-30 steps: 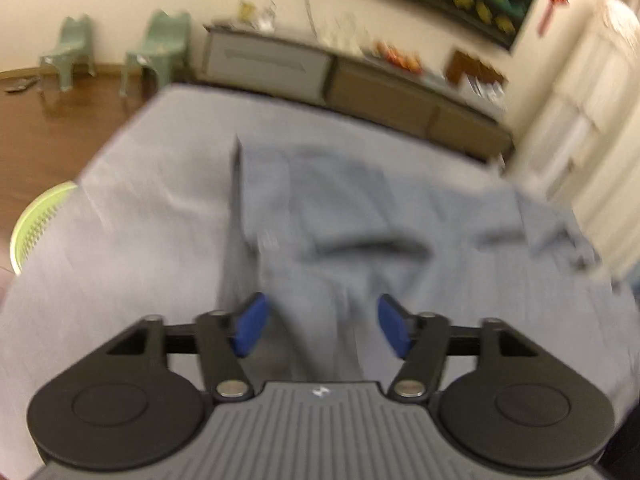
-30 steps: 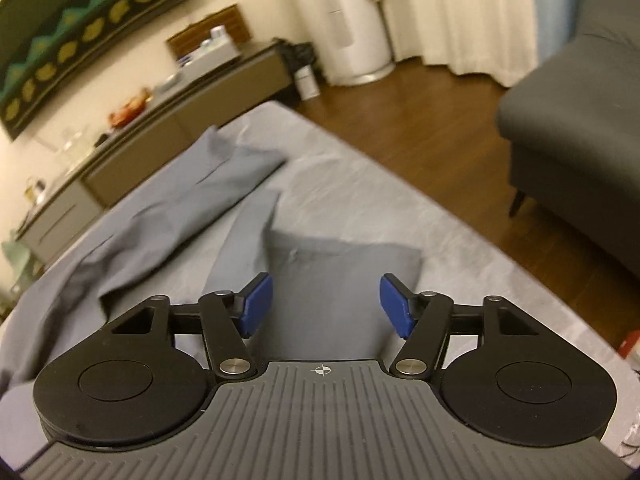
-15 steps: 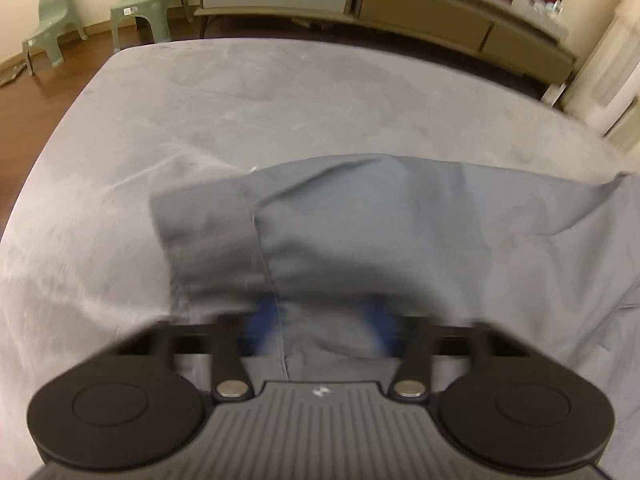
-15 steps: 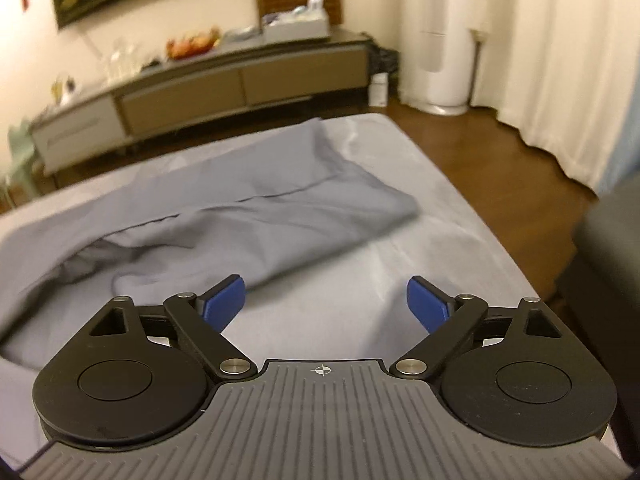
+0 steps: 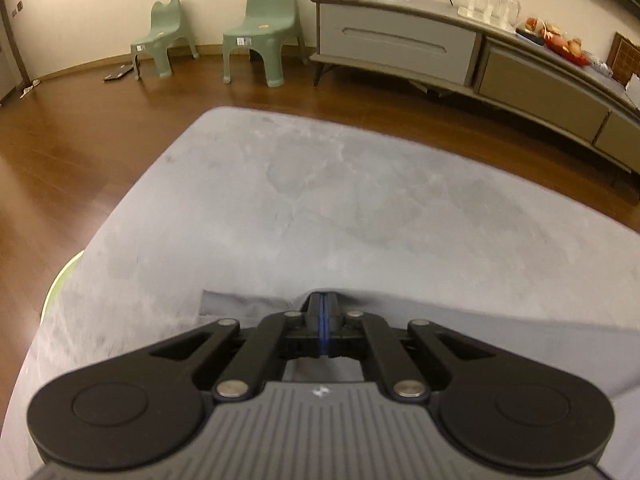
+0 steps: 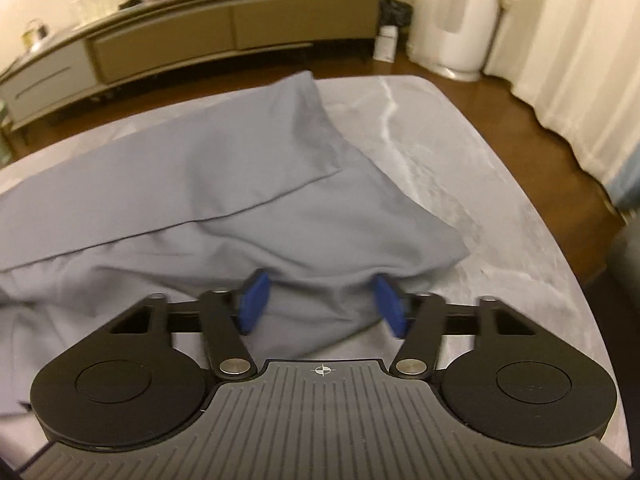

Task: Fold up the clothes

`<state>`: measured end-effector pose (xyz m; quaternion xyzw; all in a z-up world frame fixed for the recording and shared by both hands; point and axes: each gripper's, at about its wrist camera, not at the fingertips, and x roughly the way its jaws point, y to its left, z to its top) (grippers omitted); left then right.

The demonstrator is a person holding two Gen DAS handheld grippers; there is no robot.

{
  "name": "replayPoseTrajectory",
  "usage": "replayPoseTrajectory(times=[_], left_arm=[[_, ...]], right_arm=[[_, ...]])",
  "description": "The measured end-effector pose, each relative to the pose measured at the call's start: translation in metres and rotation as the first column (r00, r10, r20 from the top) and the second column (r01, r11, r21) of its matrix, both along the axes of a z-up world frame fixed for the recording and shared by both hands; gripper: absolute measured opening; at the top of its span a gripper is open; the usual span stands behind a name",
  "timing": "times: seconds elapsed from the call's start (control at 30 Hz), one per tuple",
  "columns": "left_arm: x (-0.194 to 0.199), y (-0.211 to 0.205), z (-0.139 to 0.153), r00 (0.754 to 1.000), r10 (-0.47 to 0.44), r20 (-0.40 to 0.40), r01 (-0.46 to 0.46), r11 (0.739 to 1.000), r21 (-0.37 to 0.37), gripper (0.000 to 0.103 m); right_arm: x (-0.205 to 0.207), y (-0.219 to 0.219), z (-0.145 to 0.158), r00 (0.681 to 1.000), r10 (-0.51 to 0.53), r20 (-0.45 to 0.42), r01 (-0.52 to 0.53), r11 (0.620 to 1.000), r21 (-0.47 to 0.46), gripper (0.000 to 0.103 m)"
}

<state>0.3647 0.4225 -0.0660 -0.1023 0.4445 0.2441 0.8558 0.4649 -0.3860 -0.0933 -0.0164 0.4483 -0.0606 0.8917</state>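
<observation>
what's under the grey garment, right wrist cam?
The grey garment lies on a pale grey cloth-covered surface, visible around it. Whatever lies beneath its folds is hidden.

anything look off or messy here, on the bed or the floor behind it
The grey-blue garment lies rumpled and bunched on the grey bed cover, not flat. On the wooden floor, a small flat dark object lies loose by the smaller green plastic chair. Nothing looks spilled or damaged.
</observation>
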Motion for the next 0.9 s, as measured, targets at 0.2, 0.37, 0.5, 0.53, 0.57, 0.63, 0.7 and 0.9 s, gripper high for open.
replayPoseTrajectory(times=[0.2, 0.37, 0.5, 0.53, 0.57, 0.63, 0.7, 0.9], left_arm=[[0.016, 0.009, 0.044, 0.992, 0.041, 0.116, -0.030, 0.996, -0.089, 0.015], [-0.063, -0.042, 0.076, 0.967, -0.183, 0.176, 0.201, 0.976, -0.088, 0.043], [-0.162, -0.068, 0.085, 0.943, -0.279, 0.180, 0.290, 0.956, -0.037, 0.058], [-0.187, -0.074, 0.087, 0.936, -0.303, 0.180, 0.312, 0.950, -0.024, 0.058], [-0.212, -0.076, 0.088, 0.938, -0.296, 0.180, 0.306, 0.952, -0.025, 0.058], [-0.246, -0.072, 0.089, 0.951, -0.252, 0.180, 0.264, 0.963, -0.048, 0.059], [-0.274, -0.067, 0.090, 0.965, -0.198, 0.169, 0.213, 0.974, -0.074, 0.060], [-0.323, -0.050, 0.109, 0.980, -0.079, 0.181, 0.106, 0.984, -0.146, 0.060]], right_arm=[[-0.014, -0.010, 0.015, 1.000, -0.019, -0.007, 0.018, 0.995, -0.101, 0.046], [-0.107, -0.059, 0.066, 0.986, -0.017, 0.168, -0.006, 0.991, 0.135, 0.089], [-0.174, -0.100, 0.062, 0.985, 0.049, 0.165, -0.086, 0.971, 0.223, 0.091], [-0.188, -0.110, 0.054, 0.986, 0.070, 0.150, -0.105, 0.967, 0.234, 0.091], [-0.202, -0.119, 0.046, 0.987, 0.088, 0.137, -0.120, 0.962, 0.246, 0.091], [-0.216, -0.128, 0.026, 0.989, 0.084, 0.119, -0.113, 0.957, 0.266, 0.091], [-0.221, -0.128, 0.004, 0.990, 0.099, 0.098, -0.118, 0.970, 0.214, 0.088], [-0.216, -0.099, -0.014, 0.961, 0.245, 0.127, -0.251, 0.967, 0.036, 0.080]])
